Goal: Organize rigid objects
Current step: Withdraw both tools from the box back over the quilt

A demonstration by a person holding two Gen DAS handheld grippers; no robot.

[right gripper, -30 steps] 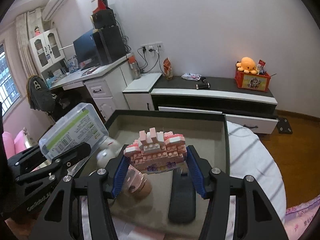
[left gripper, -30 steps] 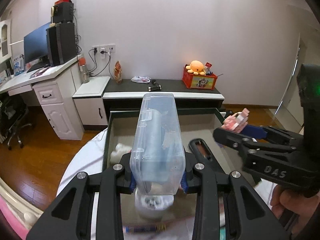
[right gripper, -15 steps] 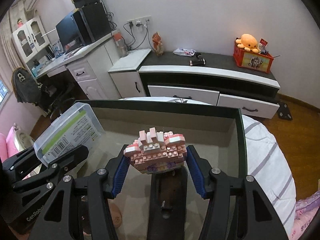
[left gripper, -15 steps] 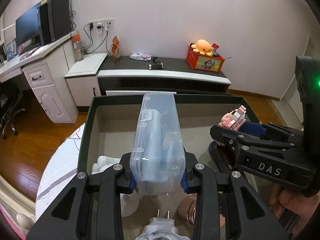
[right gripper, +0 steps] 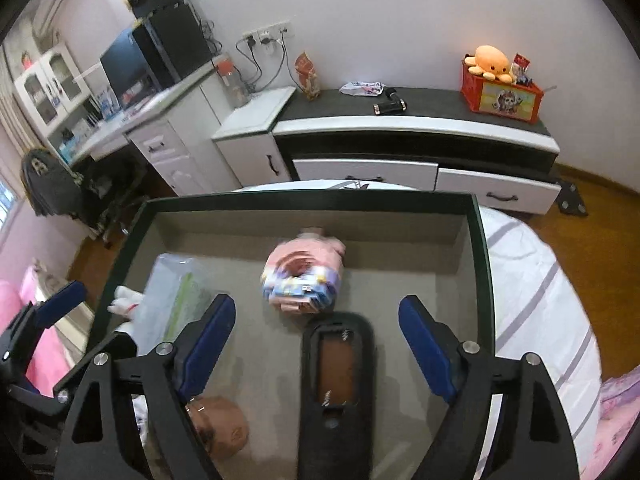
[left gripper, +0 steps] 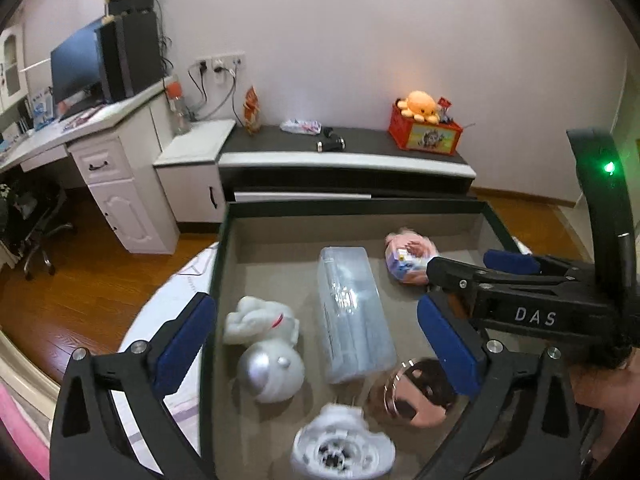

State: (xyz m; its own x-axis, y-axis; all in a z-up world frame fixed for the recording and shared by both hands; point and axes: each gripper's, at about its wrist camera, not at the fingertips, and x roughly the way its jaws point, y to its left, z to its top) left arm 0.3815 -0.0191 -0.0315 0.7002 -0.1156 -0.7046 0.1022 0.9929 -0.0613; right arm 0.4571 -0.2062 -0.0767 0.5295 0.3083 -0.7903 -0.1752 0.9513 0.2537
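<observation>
A dark-rimmed box (left gripper: 352, 206) (right gripper: 312, 199) sits on the bed. A clear plastic case (left gripper: 354, 314) lies flat on its floor; it shows at the left in the right wrist view (right gripper: 170, 300). A pink brick model (right gripper: 304, 280) lies blurred near the far wall, also in the left wrist view (left gripper: 406, 258). My left gripper (left gripper: 316, 338) is open and empty above the case. My right gripper (right gripper: 316, 338) is open and empty above the model, and shows at the right of the left wrist view (left gripper: 472, 276).
In the box also lie a black oblong case (right gripper: 336, 372), a rose-gold round object (left gripper: 412, 396), a white plush (left gripper: 260, 320), a silver-white ball (left gripper: 272, 368) and a white plug-like item (left gripper: 340, 446). A striped white bedsheet (right gripper: 532, 308) surrounds the box.
Both grippers have opened. The clear case dropped from the left gripper onto the box floor, and the pink brick model dropped from the right gripper, still blurred from motion.
</observation>
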